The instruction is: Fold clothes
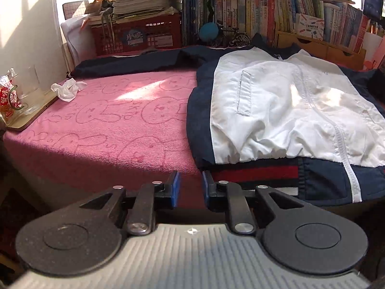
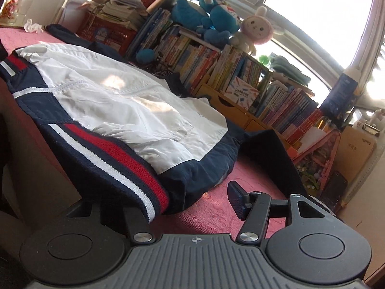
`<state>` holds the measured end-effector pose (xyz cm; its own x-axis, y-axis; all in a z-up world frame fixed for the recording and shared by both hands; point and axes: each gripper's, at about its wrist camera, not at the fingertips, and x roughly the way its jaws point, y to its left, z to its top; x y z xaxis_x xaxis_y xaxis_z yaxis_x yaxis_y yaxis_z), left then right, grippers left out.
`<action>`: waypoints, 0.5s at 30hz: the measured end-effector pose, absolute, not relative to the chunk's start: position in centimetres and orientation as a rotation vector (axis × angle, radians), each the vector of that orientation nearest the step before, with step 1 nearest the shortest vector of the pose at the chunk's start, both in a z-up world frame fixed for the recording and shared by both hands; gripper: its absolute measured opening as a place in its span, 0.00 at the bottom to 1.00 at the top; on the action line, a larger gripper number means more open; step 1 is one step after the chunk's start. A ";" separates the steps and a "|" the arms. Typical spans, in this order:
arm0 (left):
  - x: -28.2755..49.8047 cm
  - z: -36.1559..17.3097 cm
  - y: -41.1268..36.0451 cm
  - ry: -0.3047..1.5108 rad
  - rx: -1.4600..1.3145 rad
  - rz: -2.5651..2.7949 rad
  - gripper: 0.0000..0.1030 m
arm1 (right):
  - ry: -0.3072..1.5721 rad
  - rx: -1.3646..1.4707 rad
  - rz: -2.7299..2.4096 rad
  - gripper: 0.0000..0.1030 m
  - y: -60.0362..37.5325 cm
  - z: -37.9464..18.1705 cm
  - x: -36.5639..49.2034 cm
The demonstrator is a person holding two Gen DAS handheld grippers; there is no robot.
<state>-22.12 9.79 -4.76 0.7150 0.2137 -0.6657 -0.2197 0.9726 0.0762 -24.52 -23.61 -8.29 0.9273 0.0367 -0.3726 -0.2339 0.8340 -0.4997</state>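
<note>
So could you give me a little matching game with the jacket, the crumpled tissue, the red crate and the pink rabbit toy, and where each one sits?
Things:
1. jacket
2. crumpled tissue
3. red crate
4. pink rabbit toy

Places:
A. under a stack of papers
B. on top of the row of books, in front of the window
C. spread out front-up on the pink cover
D. at the cover's far left corner, next to the wooden board

Pairs: 1-C, 2-D, 3-A, 4-B
</note>
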 end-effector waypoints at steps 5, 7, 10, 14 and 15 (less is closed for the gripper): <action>-22.8 -1.9 14.5 0.622 -0.090 0.278 0.28 | 0.550 -0.374 0.210 0.62 -28.9 -6.0 -25.2; -22.2 0.0 16.7 0.556 -0.181 0.258 0.44 | 0.617 -0.247 0.294 0.72 -31.2 -4.4 -25.0; -19.9 1.5 19.8 0.449 -0.357 0.162 0.72 | 0.669 -0.120 0.370 0.79 -33.8 -2.5 -24.5; -13.7 0.3 23.2 0.449 -0.491 0.135 0.72 | 0.709 -0.105 0.315 0.88 -34.8 -2.3 -23.9; -11.9 -0.4 23.9 0.463 -0.505 0.144 0.72 | 0.721 -0.126 0.274 0.92 -34.4 -2.4 -23.8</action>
